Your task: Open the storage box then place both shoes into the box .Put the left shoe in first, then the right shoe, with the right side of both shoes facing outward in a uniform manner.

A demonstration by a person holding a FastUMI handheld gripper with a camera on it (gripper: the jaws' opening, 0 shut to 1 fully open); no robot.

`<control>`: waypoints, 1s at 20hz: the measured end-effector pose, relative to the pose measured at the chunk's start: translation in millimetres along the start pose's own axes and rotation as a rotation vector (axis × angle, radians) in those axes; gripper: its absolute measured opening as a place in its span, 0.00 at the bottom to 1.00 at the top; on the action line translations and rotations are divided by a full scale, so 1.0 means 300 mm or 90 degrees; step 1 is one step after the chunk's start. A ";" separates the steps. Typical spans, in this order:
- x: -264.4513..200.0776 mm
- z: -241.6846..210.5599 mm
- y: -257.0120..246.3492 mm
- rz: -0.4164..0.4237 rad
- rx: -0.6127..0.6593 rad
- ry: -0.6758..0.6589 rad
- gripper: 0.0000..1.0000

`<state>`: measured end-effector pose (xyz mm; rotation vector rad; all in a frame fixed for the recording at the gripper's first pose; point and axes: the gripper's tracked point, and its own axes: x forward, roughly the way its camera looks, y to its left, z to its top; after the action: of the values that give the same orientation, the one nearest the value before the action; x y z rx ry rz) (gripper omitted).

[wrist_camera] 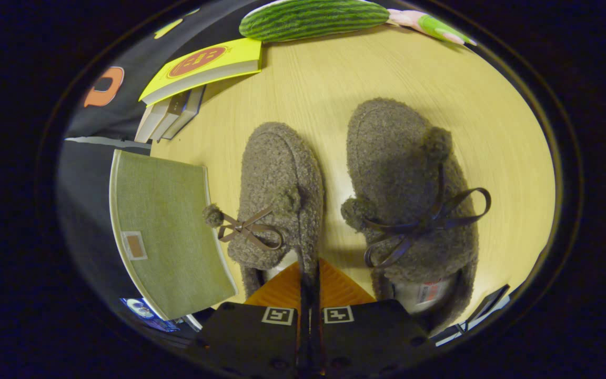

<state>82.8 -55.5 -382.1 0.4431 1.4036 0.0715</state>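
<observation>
Jaws are pinched shut on the left shoe's (276, 200) side wall; it should be lifted level, clear of the right shoe (413, 210), toward the box (166, 231).

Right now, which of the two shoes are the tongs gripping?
The left-hand shoe, beside the green storage box: the tongs pinch its collar edge. The other shoe lies free.

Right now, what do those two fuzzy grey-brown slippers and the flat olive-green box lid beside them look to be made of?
Two fuzzy grey-brown slippers: curly fleece-like pile, matte, with smooth, possibly leather bows. Flat olive-green box lid: woven cloth over a stiff board, judging by its fine weave and pale edge. The tongs pinch the left slipper's rim.
</observation>
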 end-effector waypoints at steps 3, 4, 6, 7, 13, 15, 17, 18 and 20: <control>-0.026 -0.026 0.024 0.009 0.009 -0.005 0.06; -0.044 -0.036 0.037 0.012 0.009 -0.011 0.06; -0.092 -0.054 0.070 0.026 0.013 -0.023 0.06; -0.122 -0.067 0.096 0.040 0.018 -0.026 0.06; -0.392 -0.148 0.257 0.078 0.008 -0.062 0.06; -0.486 -0.169 0.343 0.098 0.016 -0.074 0.06; -0.558 -0.186 0.445 0.114 0.010 -0.087 0.06; -0.573 -0.184 0.497 0.116 0.001 -0.094 0.06; -0.592 -0.181 0.618 0.118 -0.021 -0.106 0.06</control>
<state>38.0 73.9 -158.2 0.5379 1.1940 0.2037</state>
